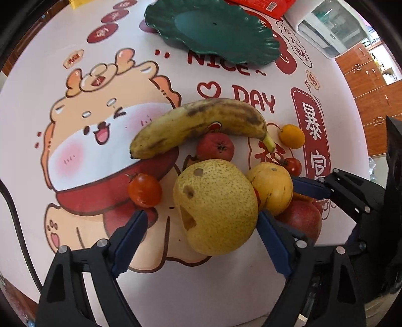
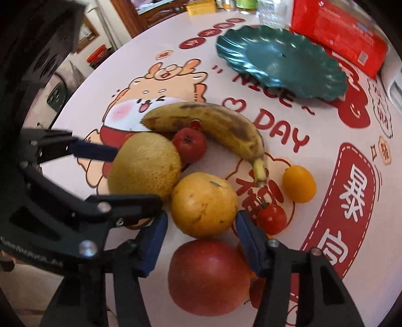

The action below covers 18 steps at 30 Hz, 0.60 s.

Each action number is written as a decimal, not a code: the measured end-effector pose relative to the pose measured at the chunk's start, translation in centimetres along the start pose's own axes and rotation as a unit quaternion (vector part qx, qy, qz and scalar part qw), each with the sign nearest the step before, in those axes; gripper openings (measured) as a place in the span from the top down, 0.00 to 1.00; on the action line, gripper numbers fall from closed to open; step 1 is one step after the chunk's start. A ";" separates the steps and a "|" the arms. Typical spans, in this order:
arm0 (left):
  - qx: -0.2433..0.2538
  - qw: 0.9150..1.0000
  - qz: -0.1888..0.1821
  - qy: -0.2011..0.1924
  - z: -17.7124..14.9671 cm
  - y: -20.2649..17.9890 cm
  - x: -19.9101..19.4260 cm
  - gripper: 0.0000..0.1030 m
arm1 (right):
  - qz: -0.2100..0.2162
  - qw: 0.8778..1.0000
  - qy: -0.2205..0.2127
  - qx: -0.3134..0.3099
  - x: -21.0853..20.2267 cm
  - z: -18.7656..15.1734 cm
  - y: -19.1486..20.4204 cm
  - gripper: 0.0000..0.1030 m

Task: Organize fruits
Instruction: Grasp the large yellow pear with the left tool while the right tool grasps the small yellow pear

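Observation:
A pile of fruit lies on the printed tablecloth: a speckled yellow pear, a spotted banana, an orange, a red apple, small red fruits and a small yellow-orange fruit. My left gripper is open with its jaws on either side of the pear. My right gripper is open, its jaws flanking the gap between orange and apple. A dark green scalloped plate stands empty beyond the fruit.
A red package lies behind the plate. A white appliance stands at the far right. A yellow box and bottles sit at the table's far edge. Wooden cabinets and the table's round edge are at the right.

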<state>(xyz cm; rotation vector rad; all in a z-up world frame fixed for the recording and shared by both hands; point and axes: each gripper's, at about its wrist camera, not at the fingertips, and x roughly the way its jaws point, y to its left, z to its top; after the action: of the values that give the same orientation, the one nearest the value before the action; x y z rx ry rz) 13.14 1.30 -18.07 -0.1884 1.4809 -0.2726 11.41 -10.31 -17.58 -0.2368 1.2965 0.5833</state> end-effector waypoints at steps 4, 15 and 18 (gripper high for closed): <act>-0.014 0.999 -0.038 0.002 0.2 0.6 0.2 0.30 | 0.022 0.999 0.003 0.029 0.1 0.3 -1.1 0.49; 0.029 0.999 -0.029 -0.029 -0.3 0.7 -2.3 0.51 | 0.021 0.999 0.000 0.039 0.4 1.1 -1.2 0.48; 0.028 0.999 -0.029 -0.027 -0.3 1.5 -2.6 0.51 | 0.027 0.998 -0.004 0.050 0.5 1.4 -1.4 0.48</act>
<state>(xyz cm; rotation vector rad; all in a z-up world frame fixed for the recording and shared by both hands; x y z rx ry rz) 12.77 3.50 -16.08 -0.1916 1.4137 -0.3531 13.40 -10.64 -17.85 -0.1172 1.3233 0.5644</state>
